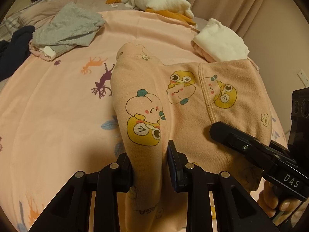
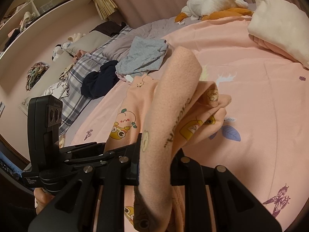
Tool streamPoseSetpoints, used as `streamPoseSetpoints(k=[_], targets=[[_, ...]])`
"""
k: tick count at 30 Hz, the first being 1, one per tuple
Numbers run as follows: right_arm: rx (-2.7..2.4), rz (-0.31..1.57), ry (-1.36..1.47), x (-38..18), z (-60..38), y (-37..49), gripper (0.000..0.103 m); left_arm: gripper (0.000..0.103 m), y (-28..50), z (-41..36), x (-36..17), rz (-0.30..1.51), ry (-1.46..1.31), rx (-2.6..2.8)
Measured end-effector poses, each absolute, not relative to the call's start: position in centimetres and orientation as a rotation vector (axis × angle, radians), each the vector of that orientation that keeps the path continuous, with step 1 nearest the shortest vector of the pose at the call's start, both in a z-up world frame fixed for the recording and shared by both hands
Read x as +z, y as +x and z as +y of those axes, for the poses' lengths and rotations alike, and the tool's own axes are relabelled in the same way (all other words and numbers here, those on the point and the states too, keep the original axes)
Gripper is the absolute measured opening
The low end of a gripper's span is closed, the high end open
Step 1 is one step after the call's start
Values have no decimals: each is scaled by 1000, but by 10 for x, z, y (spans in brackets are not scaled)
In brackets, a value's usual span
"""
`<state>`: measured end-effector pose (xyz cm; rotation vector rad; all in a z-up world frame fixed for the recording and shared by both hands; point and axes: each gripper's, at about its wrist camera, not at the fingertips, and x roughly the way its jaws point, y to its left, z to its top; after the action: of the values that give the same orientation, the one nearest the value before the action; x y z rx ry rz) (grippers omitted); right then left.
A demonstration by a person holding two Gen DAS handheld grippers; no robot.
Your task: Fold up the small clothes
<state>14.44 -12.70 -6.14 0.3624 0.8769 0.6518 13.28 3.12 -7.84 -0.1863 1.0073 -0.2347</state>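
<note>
"DAS" is printed on the right gripper (image 1: 218, 133), angled down, its fingers clamped on the peach garment (image 1: 222, 96); the same garment is pinched by the left gripper (image 1: 148, 166)

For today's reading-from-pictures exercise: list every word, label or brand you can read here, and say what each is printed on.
"DAS": white letters on the right gripper body.
"Data Acquisition System": small label on the left gripper base, barely legible.
"...AGA": partial print on the peach garment, cut off.
Dark lettering on the garment's raised fold, upside down, unreadable.
</note>
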Motion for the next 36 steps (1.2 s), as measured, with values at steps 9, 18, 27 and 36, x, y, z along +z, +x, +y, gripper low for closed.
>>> streamPoseSetpoints(k=[9,18,27,36], targets=[[652,894,364,-69,-124,154,20,28,136,29,-84,1023,-186,-223],[652,903,367,-76,-122,159,20,28,139,26,-87,1032,-187,-211],[653,915,365,-81,-120,166,20,28,141,25,-91,1040,-190,-200],[654,930,362,-87,-118,171,20,28,144,24,-96,1052,-191,-190]])
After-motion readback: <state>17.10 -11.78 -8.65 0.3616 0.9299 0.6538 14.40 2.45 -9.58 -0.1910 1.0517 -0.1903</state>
